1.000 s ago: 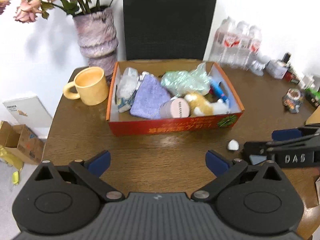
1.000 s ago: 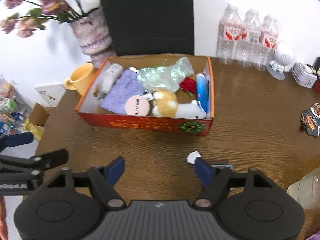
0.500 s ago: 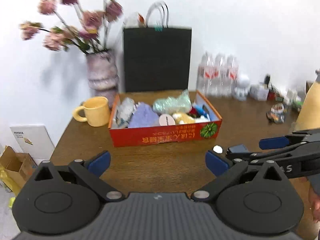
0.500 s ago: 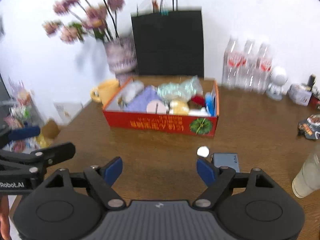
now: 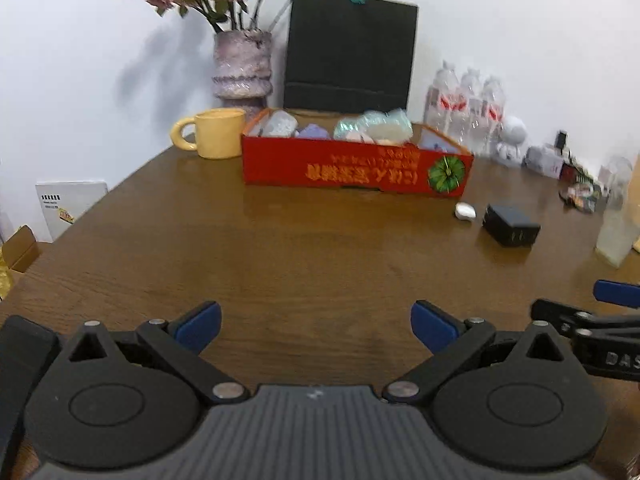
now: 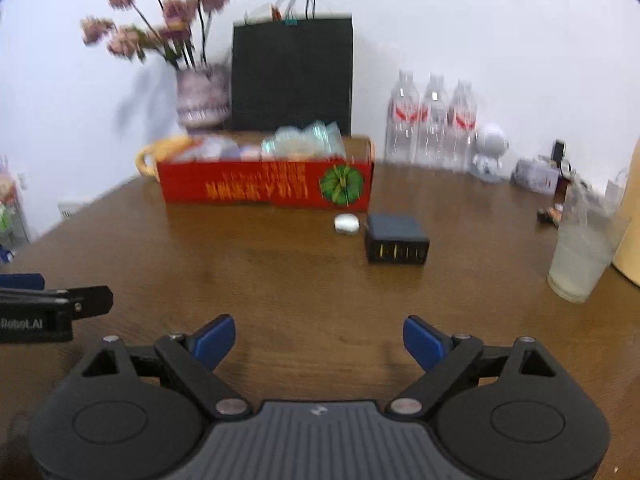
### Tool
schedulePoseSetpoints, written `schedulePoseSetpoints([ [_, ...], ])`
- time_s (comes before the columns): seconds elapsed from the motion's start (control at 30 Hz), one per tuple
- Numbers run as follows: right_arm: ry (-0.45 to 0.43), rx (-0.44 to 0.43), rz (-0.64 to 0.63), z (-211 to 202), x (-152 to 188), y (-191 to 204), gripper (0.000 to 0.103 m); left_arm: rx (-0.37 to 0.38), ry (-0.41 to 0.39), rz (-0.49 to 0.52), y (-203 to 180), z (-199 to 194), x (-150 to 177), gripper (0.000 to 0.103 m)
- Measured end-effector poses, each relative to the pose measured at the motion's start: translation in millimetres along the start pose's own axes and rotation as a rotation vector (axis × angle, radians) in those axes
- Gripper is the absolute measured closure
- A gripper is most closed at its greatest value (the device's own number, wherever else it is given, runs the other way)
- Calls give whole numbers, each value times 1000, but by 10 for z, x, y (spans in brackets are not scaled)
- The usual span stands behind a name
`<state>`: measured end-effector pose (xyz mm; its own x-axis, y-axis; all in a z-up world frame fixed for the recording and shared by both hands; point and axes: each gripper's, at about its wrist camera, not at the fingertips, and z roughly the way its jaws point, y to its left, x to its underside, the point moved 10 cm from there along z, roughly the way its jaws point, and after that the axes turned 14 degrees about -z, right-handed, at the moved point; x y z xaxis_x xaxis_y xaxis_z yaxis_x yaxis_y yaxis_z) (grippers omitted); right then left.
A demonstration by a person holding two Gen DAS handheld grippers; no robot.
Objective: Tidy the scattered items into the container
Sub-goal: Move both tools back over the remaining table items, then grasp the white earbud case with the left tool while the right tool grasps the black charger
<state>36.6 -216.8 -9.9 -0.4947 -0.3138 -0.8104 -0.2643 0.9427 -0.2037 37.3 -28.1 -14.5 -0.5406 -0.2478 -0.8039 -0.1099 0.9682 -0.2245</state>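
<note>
Both grippers have dropped back from the red cardboard box (image 6: pixel 264 186) to table level. The left gripper (image 5: pixel 316 320) stands spread; the right gripper (image 6: pixel 318 338) is opening, empty. The small white oval object (image 6: pixel 346 224), seemingly an earbud case, and the black charger block (image 6: pixel 396 238) remain on the table near the box, so tidying continues.

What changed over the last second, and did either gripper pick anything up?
Both grippers pulled back from the red box and dropped low over the table. Neither took anything: the left gripper is open and empty, the right gripper empty, its jaws opening. The white earbud case and black charger stayed put.
</note>
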Motion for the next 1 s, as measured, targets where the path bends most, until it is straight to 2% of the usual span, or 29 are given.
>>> schedulePoseSetpoints([
  [0.13, 23, -5, 1, 96, 67, 52, 12, -12, 8, 53, -58, 62, 113, 0],
  [0.4, 40, -16, 20, 137, 136, 68, 12, -3, 66, 51, -63, 202, 244, 0],
  [0.7, 94, -30, 50, 208, 133, -26, 12, 23, 104, 54, -138, 328, 225, 0],
  [0.8, 73, 5, 68, 120, 10, -257, 12, 71, 118, 63, -318, 406, 167, 0],
  [0.93, 63, 59, 114, 103, -139, -695, 12, 197, 162, 93, -808, 566, 110, 0],
  [1.0, 69, 72, 142, 151, -199, -913, 11, 212, 185, 103, -998, 647, 114, 0],
])
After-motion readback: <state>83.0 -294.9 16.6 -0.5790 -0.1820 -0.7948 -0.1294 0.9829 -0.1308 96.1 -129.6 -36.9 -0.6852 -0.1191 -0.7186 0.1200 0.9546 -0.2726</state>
